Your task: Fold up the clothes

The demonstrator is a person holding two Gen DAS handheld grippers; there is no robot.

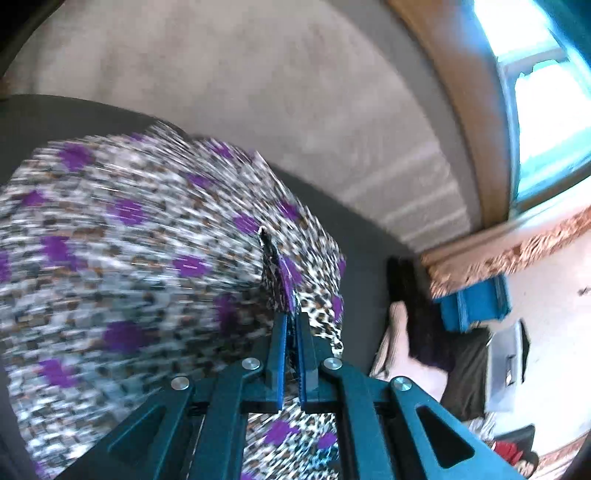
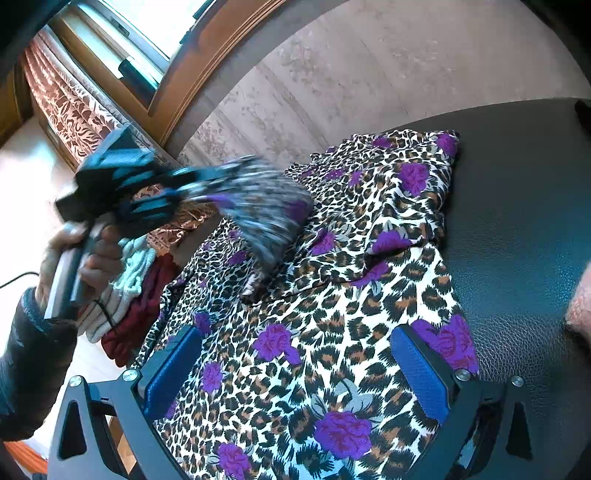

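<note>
A leopard-print garment with purple flowers lies on a dark leather surface. My left gripper is shut on an edge of this garment and lifts it; the cloth is motion-blurred. In the right wrist view the left gripper shows at the left, held in a hand, with blurred cloth hanging from it. My right gripper is open and empty, its blue pads spread just above the flat part of the garment.
A pile of other clothes, white and dark red, lies at the left beyond the surface's edge. A patterned wall, a window and a curtain stand behind. A pinkish thing is at the right edge.
</note>
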